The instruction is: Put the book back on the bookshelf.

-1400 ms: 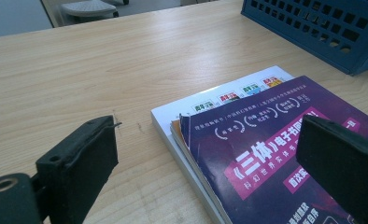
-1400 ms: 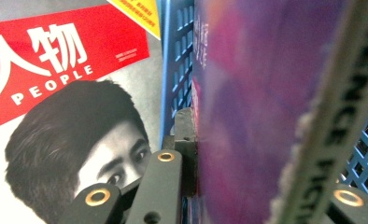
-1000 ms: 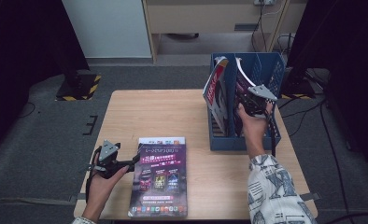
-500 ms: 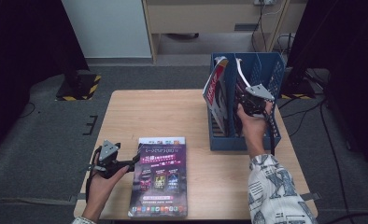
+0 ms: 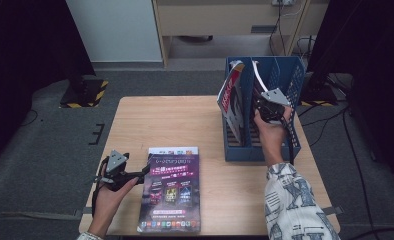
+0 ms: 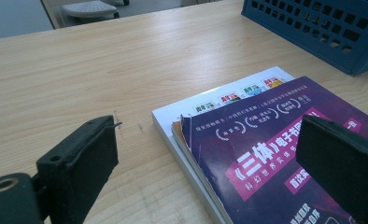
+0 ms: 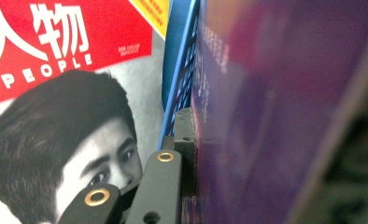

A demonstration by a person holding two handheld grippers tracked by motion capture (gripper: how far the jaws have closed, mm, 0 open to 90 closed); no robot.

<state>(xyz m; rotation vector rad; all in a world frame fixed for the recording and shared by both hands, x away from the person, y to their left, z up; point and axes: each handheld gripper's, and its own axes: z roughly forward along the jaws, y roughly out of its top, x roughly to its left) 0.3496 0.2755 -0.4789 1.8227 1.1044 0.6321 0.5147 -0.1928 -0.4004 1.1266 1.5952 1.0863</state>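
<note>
Two grippers going here: I'm clamping my right gripper point(image 5: 263, 101) on a purple magazine point(image 7: 275, 107) standing inside the blue file rack point(image 5: 291, 80), while my left gripper point(image 6: 205, 163) is hovering wide open, holding nothing, over a stack of magazines point(image 5: 171, 190) lying well left of that rack.

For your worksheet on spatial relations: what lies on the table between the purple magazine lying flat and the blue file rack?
Bare wood: in the high view, the table shows nothing between the purple magazine and the blue file rack.

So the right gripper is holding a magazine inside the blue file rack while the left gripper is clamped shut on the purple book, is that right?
Not quite: in the left gripper view the left gripper is open beside the purple book, not clamped. The right gripper does hold a magazine in the blue file rack.
</note>
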